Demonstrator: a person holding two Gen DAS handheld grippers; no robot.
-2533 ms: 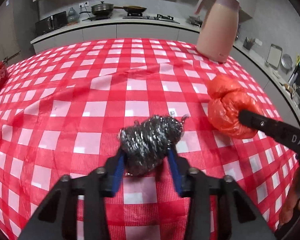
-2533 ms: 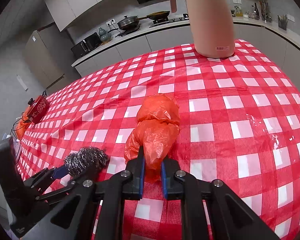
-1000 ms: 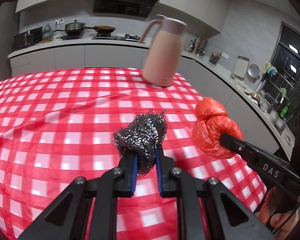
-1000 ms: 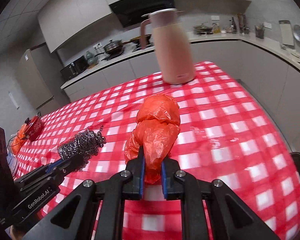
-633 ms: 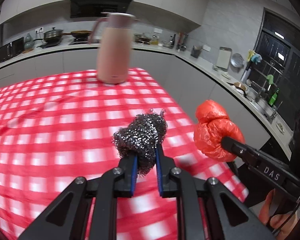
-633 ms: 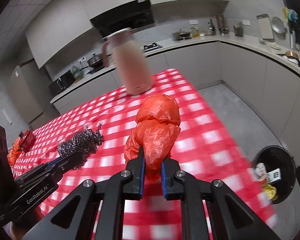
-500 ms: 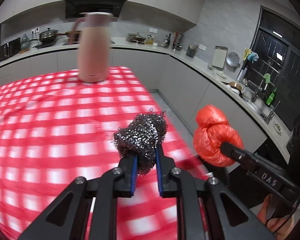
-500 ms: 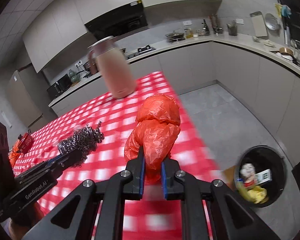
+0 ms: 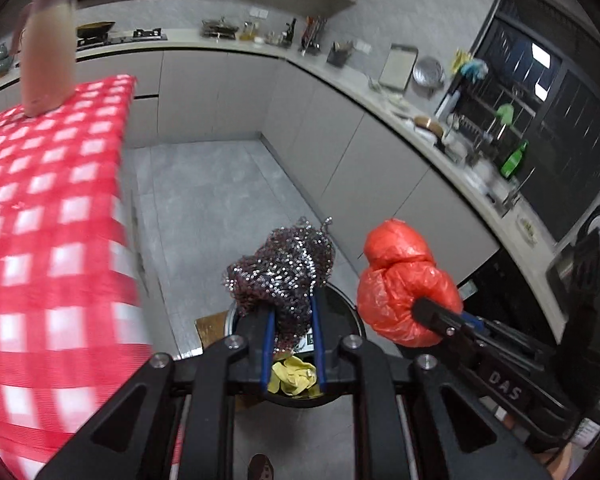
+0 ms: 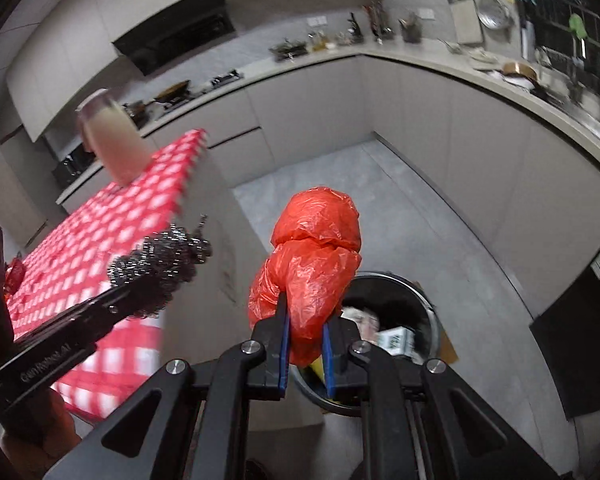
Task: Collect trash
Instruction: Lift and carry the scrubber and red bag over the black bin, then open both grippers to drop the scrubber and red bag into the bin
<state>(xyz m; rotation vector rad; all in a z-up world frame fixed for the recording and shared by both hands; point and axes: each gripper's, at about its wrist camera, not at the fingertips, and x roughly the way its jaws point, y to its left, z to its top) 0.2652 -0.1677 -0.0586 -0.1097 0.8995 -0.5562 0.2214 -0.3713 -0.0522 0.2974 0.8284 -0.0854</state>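
Steel-wool grey and plastic orange, both off the table: the left gripper (image 9: 290, 334) has its jaws pinched tight on a tangled ball of metal scouring wire (image 9: 280, 270), and the right gripper (image 10: 304, 334) has its jaws squeezed on the lower end of a knotted, crumpled orange plastic bag (image 10: 310, 256).

The relation that counts is bin vs. jaws. In the left wrist view the round black trash bin (image 9: 340, 308) sits on the grey floor directly beyond and below the left fingertips, at 6 o'clock of the scourer; its mouth is mostly hidden by the gripper body, w/ yellow crumpled trash visible between the fingers. In the right wrist view the same bin lies at abt 4 o'clock of the bag, rim showing past the right finger, cartons and paper inside.

The bag's long axis runs up along the fingers, toward 12 o'clock, so its bulk stands ahead of the pads. The scourer bulges the same way, leaning slightly to 1 o'clock.

Left looks nearer to being over the opening; right appears offset toward the bin's near-left rim. Judgement: carry step nearly done, release over the bin comes next.

The red-and-white checked tablecloth (image 9: 40, 240) hangs at 9 o'clock, a pink jug (image 9: 48, 48) on its far corner.
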